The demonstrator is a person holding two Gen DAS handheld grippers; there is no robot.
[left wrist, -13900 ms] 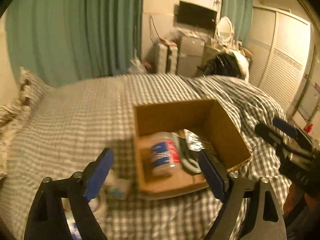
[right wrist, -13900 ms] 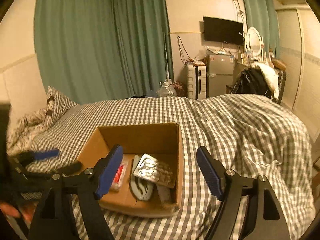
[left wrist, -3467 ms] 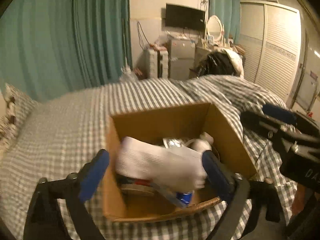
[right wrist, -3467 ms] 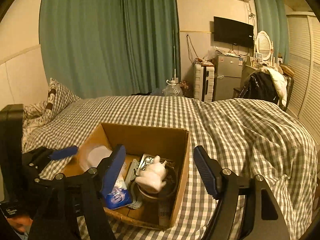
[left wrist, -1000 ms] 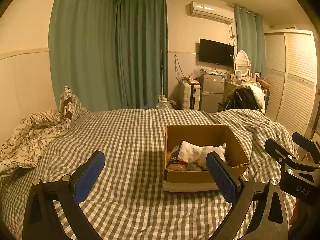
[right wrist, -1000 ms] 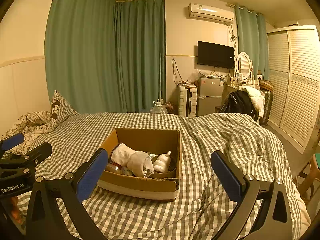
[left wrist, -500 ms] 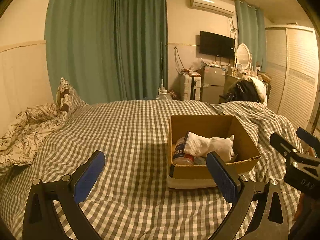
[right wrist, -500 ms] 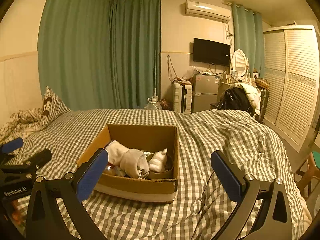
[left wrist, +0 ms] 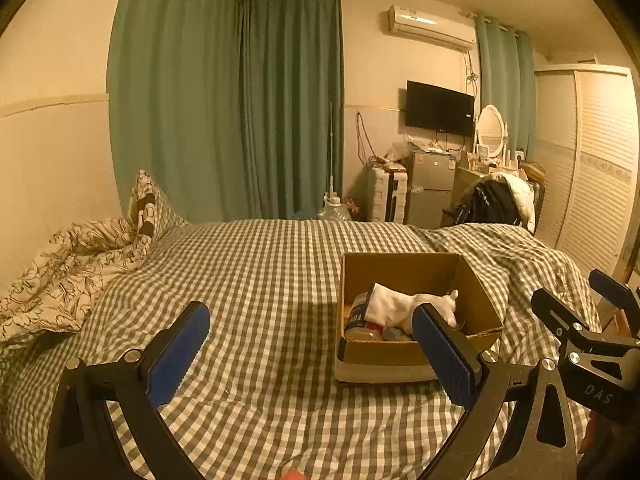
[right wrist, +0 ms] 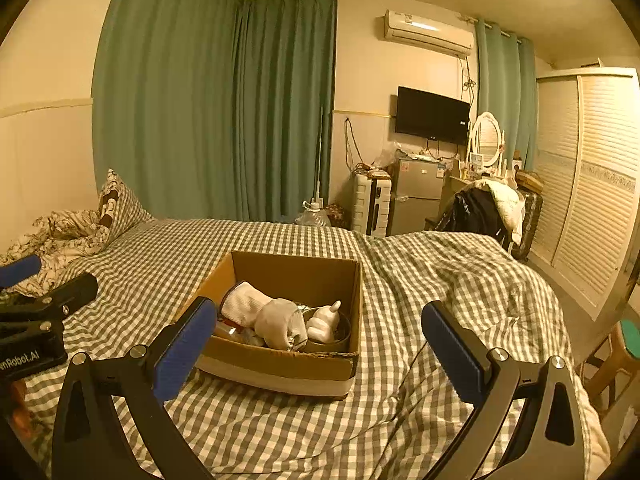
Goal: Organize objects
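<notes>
Checked bed [right wrist: 460,280] bearing filled cardboard box [right wrist: 280,364]; sorting judged complete.
Left claw [left wrist: 312,344] and right claw [right wrist: 320,344] both spread wide, empty, well clear of box; sock [right wrist: 264,312] draped topmost.

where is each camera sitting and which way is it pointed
Left wrist view: on the left gripper, looking across the checked bed at the open brown cardboard box ahead and to the right; its own blue-padded fingers show, the right gripper at the right edge.
Right wrist view: on the right gripper, box ahead; the left gripper at the left edge.
Shared: box, white sock, bed, green curtains, television.
</notes>
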